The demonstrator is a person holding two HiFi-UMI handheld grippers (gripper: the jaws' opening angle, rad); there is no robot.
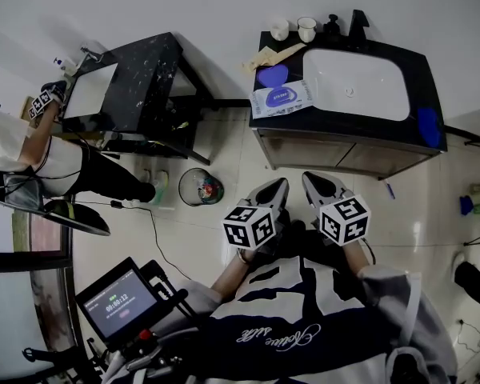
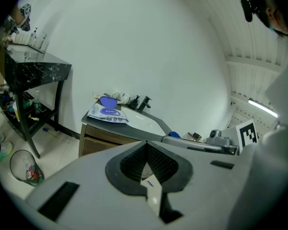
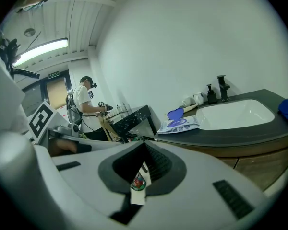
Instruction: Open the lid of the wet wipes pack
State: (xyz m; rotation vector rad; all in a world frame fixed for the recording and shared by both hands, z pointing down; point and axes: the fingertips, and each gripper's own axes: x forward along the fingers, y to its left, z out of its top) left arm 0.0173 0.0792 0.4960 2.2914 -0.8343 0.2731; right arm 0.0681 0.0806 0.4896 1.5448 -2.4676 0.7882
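The wet wipes pack [image 1: 283,99] lies flat on the dark vanity top [image 1: 336,126], left of the white basin [image 1: 358,84]. Its purple lid [image 1: 272,76] stands flipped up at the pack's far side. The pack [image 2: 108,113] and raised lid [image 2: 108,101] also show in the left gripper view, and the pack [image 3: 178,124] with its lid [image 3: 175,113] in the right gripper view. My left gripper [image 1: 278,187] [image 2: 145,143] and right gripper [image 1: 310,181] [image 3: 144,145] hang side by side in front of the vanity, well short of the pack. Both are shut with nothing between the jaws.
Two cups [image 1: 294,29], a soap bottle and a black faucet [image 1: 358,21] line the vanity's back edge; a blue cloth [image 1: 429,126] lies at its right end. A waste bin [image 1: 200,187] stands on the tiled floor. At left, another person [image 1: 48,154] works by a black marble table [image 1: 140,78].
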